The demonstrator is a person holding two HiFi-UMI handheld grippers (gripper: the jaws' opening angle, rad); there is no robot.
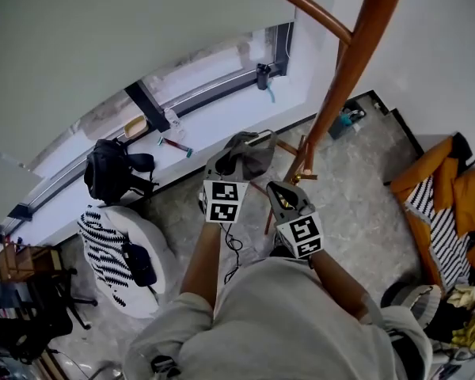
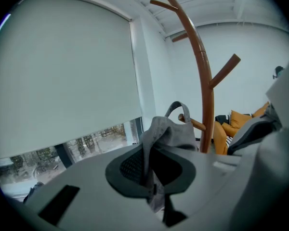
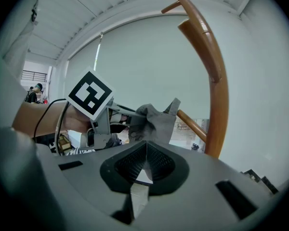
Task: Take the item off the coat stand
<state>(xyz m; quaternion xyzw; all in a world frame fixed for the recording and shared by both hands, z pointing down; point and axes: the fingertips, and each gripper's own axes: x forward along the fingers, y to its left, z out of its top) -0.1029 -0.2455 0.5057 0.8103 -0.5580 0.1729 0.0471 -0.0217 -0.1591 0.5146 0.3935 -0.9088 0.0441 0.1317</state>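
Observation:
The grey cloth item [image 1: 257,158] with a strap loop hangs bunched from my left gripper [image 1: 241,155], which is shut on it. In the left gripper view the cloth [image 2: 172,131] rises out of the jaws [image 2: 149,160], its loop next to a low peg [image 2: 195,124] of the brown wooden coat stand [image 2: 204,81]. I cannot tell whether the loop touches the peg. My right gripper [image 1: 289,192] sits just right of the left, shut with nothing in it [image 3: 145,150]. Its view shows the left gripper [image 3: 127,121] holding the cloth [image 3: 159,121] beside the stand's pole [image 3: 216,95].
The stand's pole [image 1: 348,70] leans up the right of the head view with a peg near the top. A black backpack [image 1: 111,169] and a striped white pouf [image 1: 115,252] lie at the left by the window. Orange cushions [image 1: 451,196] are at the right.

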